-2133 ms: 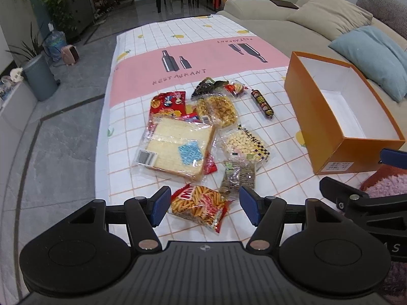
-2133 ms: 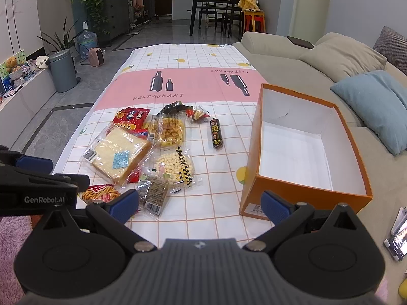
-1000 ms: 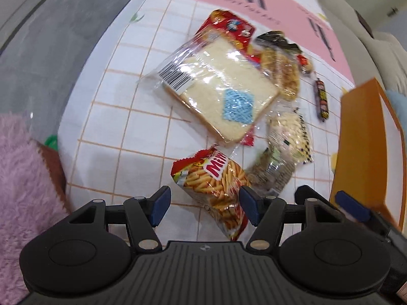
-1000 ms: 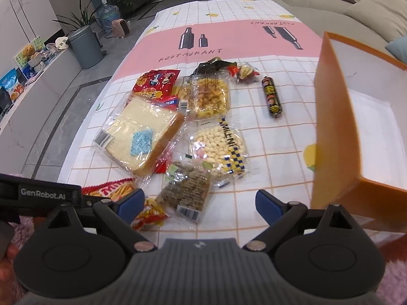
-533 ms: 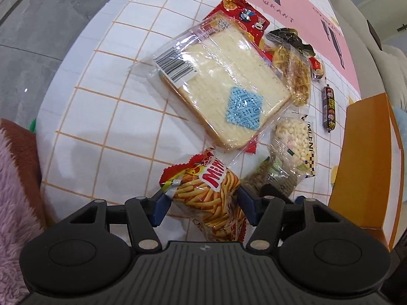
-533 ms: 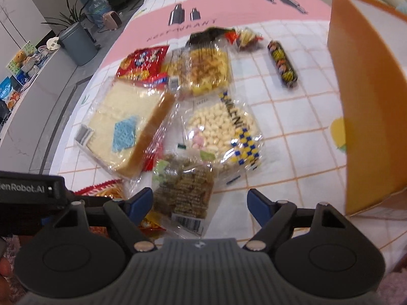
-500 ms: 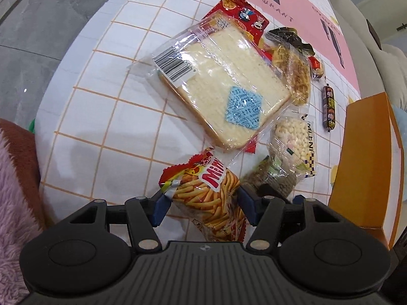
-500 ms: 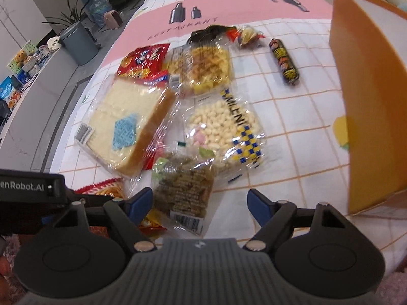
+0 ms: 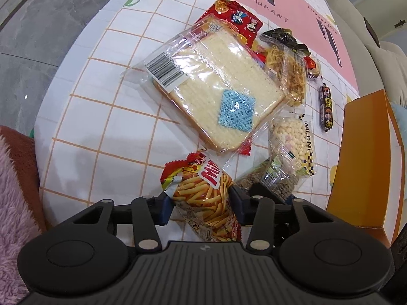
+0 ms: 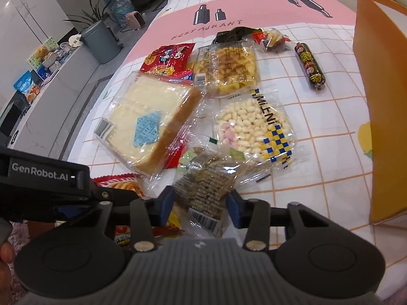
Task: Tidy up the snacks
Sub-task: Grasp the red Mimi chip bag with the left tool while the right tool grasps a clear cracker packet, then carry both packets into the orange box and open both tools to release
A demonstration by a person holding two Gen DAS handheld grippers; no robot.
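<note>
Our left gripper (image 9: 202, 204) is closing around the red crinkly fries packet (image 9: 203, 200), our right gripper (image 10: 201, 204) around the clear brown-biscuit packet (image 10: 206, 185); both packets' near ends are hiding beneath us.

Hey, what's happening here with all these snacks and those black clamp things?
A person is sorting snacks on a checked tablecloth using two hand-held grippers. The left gripper is closing on a red bag of potato sticks; the right gripper is closing on a clear pack of brown crackers. Both packs sit between the jaws, still on the table. The wrapped bread, waffles, sausage and other packets lie untouched beside an orange box.
</note>
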